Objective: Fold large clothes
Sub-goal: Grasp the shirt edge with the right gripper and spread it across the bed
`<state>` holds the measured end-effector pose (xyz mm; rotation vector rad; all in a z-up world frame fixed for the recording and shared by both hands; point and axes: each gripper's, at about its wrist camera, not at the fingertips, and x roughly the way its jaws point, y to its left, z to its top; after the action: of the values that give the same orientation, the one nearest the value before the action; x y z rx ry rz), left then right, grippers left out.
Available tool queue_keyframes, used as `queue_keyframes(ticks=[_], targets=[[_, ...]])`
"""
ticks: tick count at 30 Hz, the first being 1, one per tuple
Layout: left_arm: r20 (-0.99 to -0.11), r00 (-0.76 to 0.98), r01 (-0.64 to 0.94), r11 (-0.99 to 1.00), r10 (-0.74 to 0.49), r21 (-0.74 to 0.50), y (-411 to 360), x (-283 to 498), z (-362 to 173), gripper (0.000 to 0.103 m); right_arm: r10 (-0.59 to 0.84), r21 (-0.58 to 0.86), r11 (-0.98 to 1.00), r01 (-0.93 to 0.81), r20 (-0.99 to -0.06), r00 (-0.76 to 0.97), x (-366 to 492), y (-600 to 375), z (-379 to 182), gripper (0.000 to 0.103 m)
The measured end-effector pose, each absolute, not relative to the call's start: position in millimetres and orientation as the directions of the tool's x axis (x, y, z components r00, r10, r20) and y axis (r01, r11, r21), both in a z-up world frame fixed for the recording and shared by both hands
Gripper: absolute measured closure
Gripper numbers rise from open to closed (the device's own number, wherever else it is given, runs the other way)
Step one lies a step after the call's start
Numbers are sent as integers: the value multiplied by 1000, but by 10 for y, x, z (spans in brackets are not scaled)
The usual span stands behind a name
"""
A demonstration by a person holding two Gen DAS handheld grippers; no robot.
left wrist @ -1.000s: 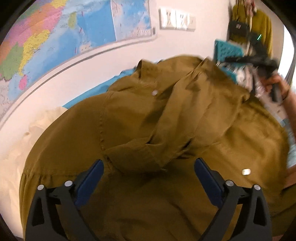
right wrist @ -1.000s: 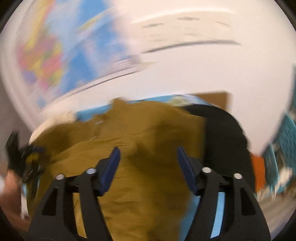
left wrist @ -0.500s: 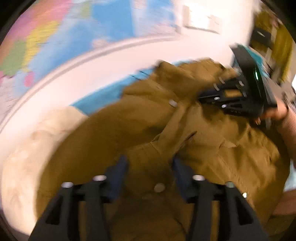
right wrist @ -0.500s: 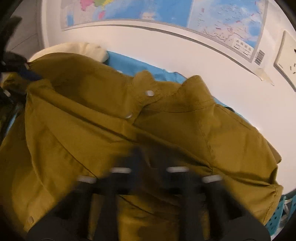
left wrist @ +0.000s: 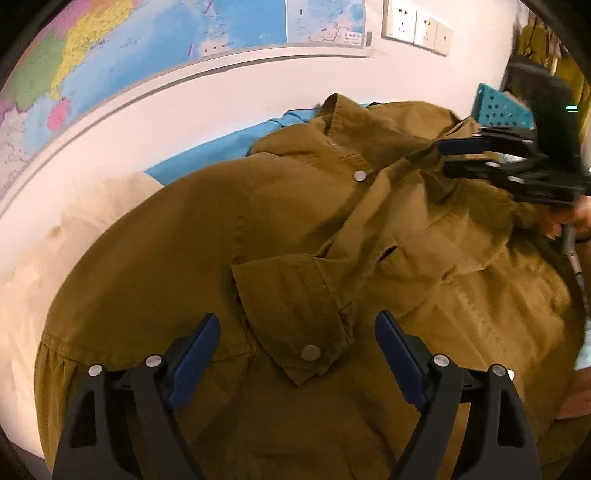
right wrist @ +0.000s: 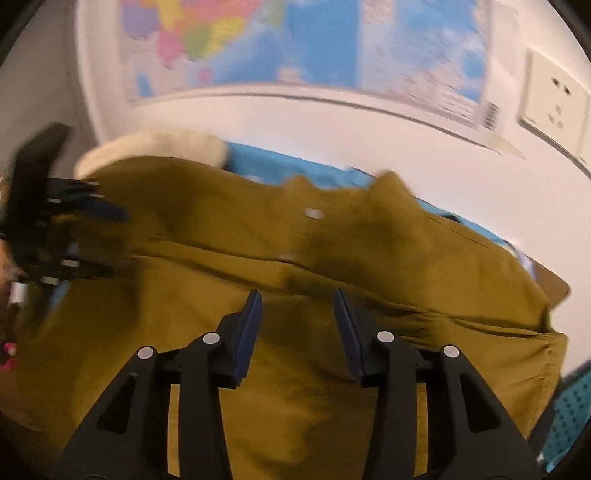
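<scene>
A large olive-brown jacket with snap buttons lies spread over a bed, collar toward the wall. My left gripper hangs over its near part. Its jaws are opening, and the folded sleeve cuff lies between the blue pads without being pressed. My right gripper hovers over the jacket on the other side. Its jaws are opening with only flat cloth below them. Each gripper shows in the other's view: the right gripper near the collar side, the left gripper at the far left.
A colourful wall map and white sockets are on the wall behind the bed. A blue sheet and a cream pillow lie beside the jacket. A teal perforated basket stands at the right, with hanging clothes beyond.
The left jaws narrowed over the sleeve cuff and have spread again, leaving the cuff lying flat. The right gripper swung in over the jacket, shut, and now stands partly open.
</scene>
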<state>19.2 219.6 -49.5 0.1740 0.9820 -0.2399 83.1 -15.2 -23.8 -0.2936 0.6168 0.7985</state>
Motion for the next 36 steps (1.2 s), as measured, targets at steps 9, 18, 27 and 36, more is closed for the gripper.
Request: queue_keyframes(ticks=[9,18,27,36], targets=[[-759,649,171,983,-59,70,2330,-40,-182,22,460,-124,610,-782,-749,477,771,703,-879,68],[-655,745,-74,991,127,109,3208,-1096,205,15,550,-24,619,-785,-701,455,543,473,-497,52],[-726,682,-158,987,90,-26,3745,-1821,-291,14,700,116,441,-890,-665,261,4,732,-418,44],[-680,725,-80,968,-106,-237,3948,-2418,-582,14,731,137,243,-960,-676,89,-468,1545,-511,39]])
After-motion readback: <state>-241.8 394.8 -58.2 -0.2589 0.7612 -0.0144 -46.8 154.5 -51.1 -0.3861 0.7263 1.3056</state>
